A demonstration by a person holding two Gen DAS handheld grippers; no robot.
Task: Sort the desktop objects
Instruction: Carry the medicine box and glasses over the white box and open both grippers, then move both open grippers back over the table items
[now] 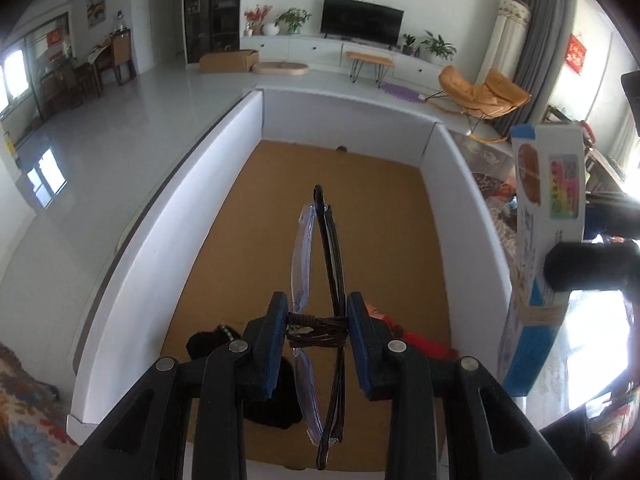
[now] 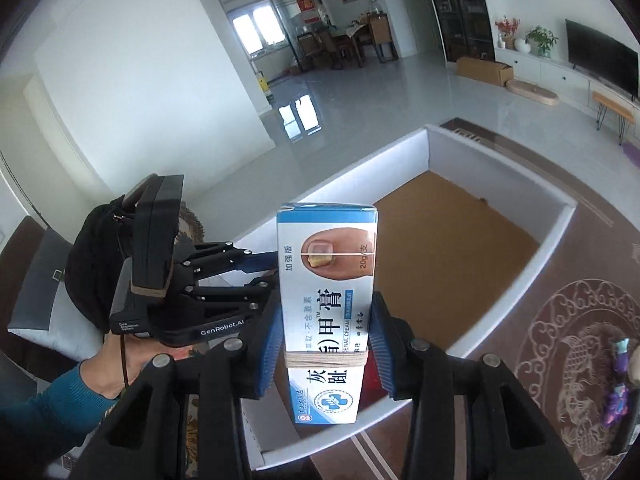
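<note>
My left gripper (image 1: 317, 326) is shut on a folded pair of glasses (image 1: 320, 264) with clear lenses and dark arms, held above the white-walled box (image 1: 168, 216) with a brown cardboard floor. My right gripper (image 2: 326, 344) is shut on a blue and white nail cream carton (image 2: 328, 300) bound with rubber bands, held upright over the near corner of the box (image 2: 556, 200). The carton also shows at the right of the left wrist view (image 1: 548, 184). The left gripper shows in the right wrist view (image 2: 256, 268), left of the carton.
Inside the box, a black object (image 1: 208, 342) and a red object (image 1: 424, 346) lie near the front. A purple toy (image 2: 618, 396) lies on the patterned brown mat at the right. A floral cloth (image 1: 24, 408) covers the surface left of the box.
</note>
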